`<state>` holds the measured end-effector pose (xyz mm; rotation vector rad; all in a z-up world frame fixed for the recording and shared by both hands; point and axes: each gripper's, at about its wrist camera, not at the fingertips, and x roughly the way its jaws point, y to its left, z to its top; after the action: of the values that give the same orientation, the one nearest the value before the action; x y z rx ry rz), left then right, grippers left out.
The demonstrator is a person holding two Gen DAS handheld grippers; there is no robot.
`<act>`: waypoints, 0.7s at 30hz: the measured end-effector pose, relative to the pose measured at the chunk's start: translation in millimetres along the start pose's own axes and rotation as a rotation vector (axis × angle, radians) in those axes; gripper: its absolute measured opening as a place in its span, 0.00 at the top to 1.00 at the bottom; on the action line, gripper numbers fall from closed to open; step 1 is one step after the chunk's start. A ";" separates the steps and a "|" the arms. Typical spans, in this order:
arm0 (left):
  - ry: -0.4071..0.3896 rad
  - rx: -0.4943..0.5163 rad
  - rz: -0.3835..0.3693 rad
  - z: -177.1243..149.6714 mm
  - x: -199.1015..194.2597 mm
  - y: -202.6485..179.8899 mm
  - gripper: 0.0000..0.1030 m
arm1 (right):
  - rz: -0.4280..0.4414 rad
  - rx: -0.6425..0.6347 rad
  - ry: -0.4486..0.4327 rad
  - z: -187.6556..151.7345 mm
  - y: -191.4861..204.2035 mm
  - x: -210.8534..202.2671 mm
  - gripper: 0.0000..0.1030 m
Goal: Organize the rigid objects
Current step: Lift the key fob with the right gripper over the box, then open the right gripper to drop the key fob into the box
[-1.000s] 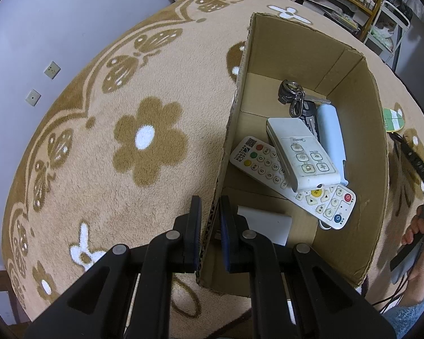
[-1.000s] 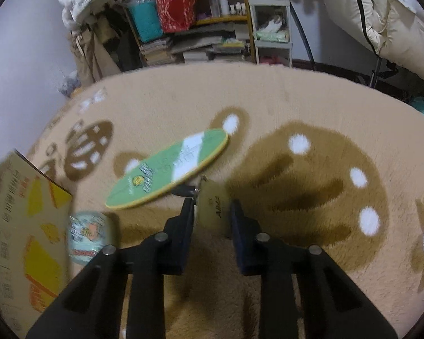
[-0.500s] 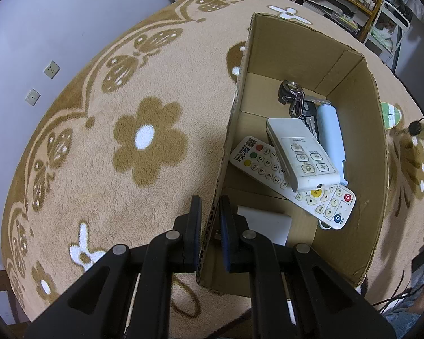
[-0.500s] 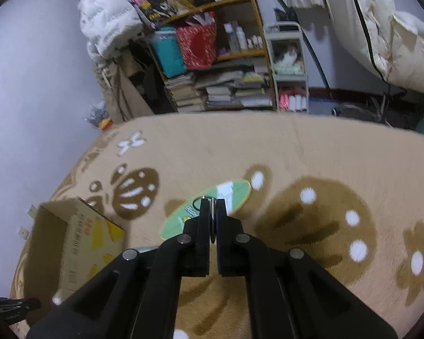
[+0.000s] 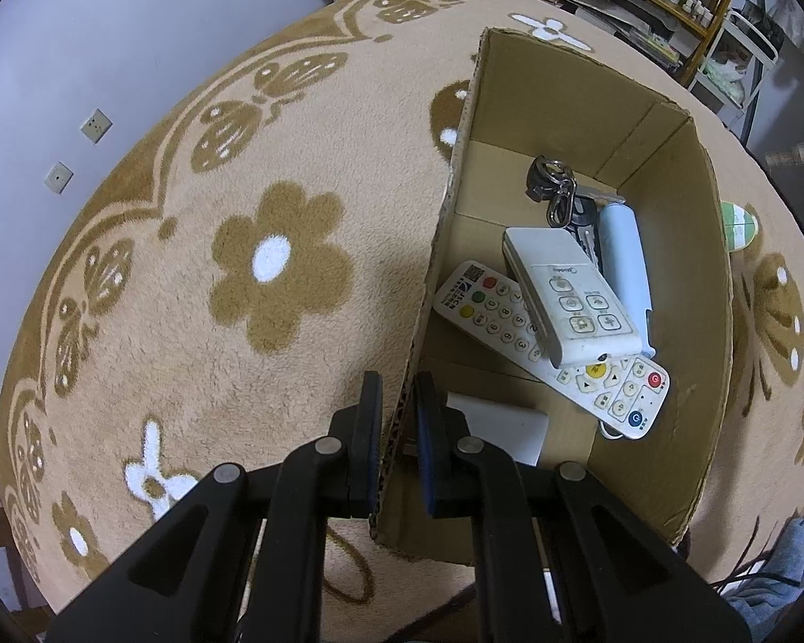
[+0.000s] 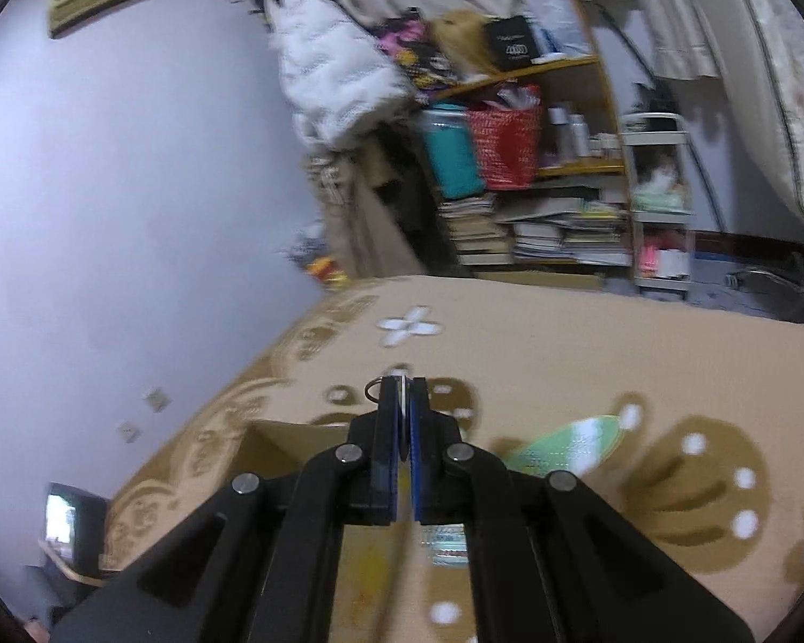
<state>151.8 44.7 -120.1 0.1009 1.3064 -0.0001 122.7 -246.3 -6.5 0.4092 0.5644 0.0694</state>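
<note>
My left gripper (image 5: pixel 397 394) is shut on the near-left wall of the open cardboard box (image 5: pixel 573 102) on the carpet. Inside lie a long white remote (image 5: pixel 549 345), a thicker white remote (image 5: pixel 573 297) across it, a pale blue tube (image 5: pixel 624 262), a key bunch with carabiner (image 5: pixel 555 190) and a white card (image 5: pixel 501 426). My right gripper (image 6: pixel 403 394) is shut on a thin flat tag with a small key ring (image 6: pixel 376 388), held in the air above the carpet. The box (image 6: pixel 289 442) shows below it. A green oval board (image 6: pixel 568 447) lies on the carpet to the right.
The beige flowered carpet (image 5: pixel 273 262) surrounds the box. The green oval board also shows past the box's right wall (image 5: pixel 737 225). A cluttered bookshelf (image 6: pixel 530 182) and a white cart (image 6: pixel 659 198) stand at the back wall.
My right gripper closed on the small tag beside the green board, lifted it off the carpet and swung left toward the box. The left gripper has not moved.
</note>
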 end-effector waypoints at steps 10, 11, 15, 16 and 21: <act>-0.003 0.010 0.004 -0.5 -0.2 -2.5 0.90 | 0.087 -0.185 0.130 -35.9 69.0 40.3 0.95; -0.003 0.010 0.005 -0.4 -0.1 -2.8 0.90 | 0.093 -0.190 0.141 -39.1 70.4 42.1 0.95; -0.003 0.009 0.004 -0.1 0.0 -2.9 0.90 | 0.090 -0.230 0.214 -57.1 81.4 57.1 0.95; -0.003 0.008 0.004 0.2 -0.1 -2.9 0.90 | 0.086 -0.238 0.229 -60.2 81.7 60.4 0.95; -0.006 0.015 0.013 0.1 -0.2 -5.2 0.90 | 0.069 -0.259 0.282 -72.4 84.8 75.4 0.95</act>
<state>151.5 39.5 -120.3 0.1220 1.2999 0.0010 151.8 -129.5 -66.6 0.1661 0.8085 0.2671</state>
